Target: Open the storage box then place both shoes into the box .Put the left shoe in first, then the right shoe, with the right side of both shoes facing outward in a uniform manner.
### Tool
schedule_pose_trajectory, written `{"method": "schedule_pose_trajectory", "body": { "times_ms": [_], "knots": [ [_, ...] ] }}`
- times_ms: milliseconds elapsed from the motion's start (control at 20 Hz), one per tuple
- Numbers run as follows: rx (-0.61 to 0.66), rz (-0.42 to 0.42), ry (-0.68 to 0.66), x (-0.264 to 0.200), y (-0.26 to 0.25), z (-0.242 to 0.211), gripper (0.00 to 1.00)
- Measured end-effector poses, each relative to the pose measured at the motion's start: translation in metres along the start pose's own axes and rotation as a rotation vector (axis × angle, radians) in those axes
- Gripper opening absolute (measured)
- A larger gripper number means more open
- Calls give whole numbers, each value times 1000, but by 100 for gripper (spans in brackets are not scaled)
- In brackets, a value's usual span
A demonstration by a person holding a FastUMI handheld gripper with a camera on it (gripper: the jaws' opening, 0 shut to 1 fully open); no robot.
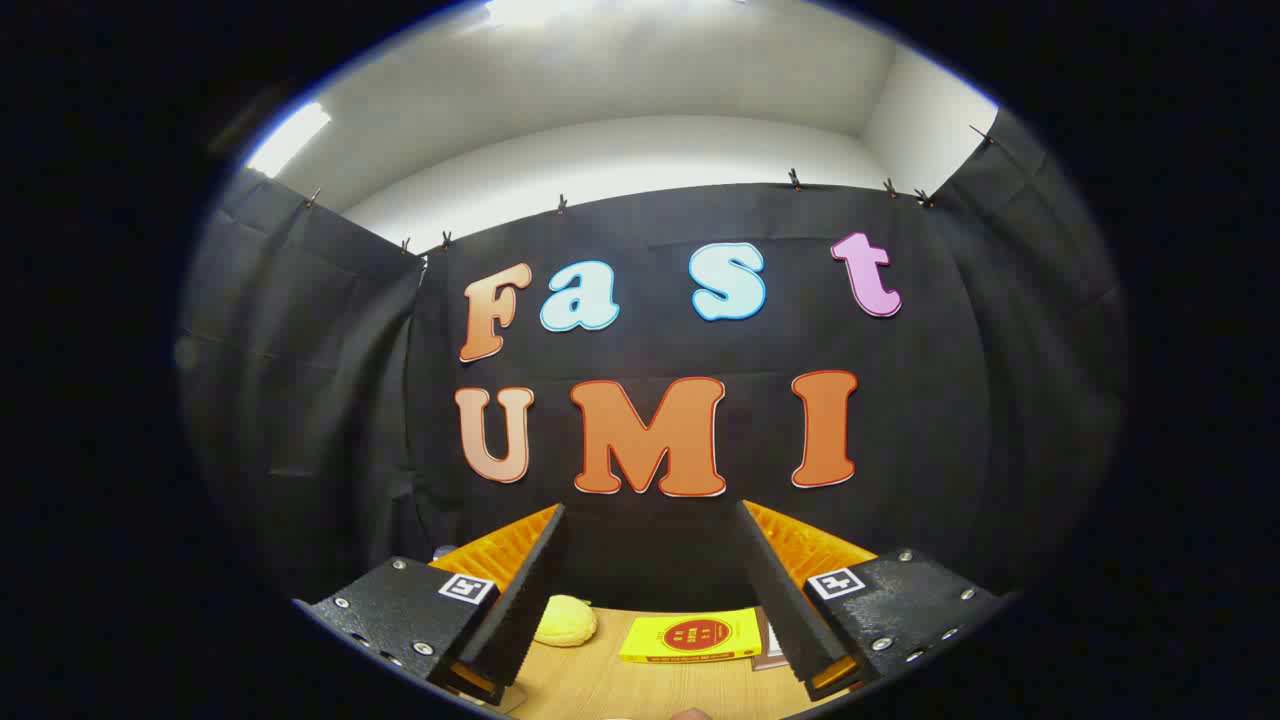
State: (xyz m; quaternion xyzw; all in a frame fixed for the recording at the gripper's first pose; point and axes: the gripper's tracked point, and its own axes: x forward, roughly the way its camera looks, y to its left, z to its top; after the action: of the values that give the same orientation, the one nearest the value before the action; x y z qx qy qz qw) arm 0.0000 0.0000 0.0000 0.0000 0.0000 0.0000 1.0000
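Observation:
My gripper (652, 510) is held high and level, open, with nothing between its fingers. The two fingers (525, 590) stand wide apart and point at the black cloth wall of the booth. Below and beyond them lies a strip of the wooden table (620, 685).
On the table just ahead, between the fingers, lie a yellow box-like book (692, 636) and a pale yellow soft lump (565, 620). A darker flat item (770, 650) sits beside the yellow book by the right finger. White wall and ceiling rise above the cloth.

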Motion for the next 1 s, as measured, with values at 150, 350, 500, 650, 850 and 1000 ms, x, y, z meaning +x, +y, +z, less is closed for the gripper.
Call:
{"method": "schedule_pose_trajectory", "body": {
  "times_ms": [150, 350, 500, 650, 850, 1000],
  "knots": [
    [-43, -5, -18, -4, 1, 0, 98],
    [-25, 8, -29, -6, 7, 2, 98],
    [-10, -4, -17, -8, 8, -9, 98],
    [-26, -3, 5, -13, 9, -19, 98],
    [46, 21, 29, -19, 19, -37, 98],
    [138, 110, 189, -26, 49, -96, 98]
  ]
}}
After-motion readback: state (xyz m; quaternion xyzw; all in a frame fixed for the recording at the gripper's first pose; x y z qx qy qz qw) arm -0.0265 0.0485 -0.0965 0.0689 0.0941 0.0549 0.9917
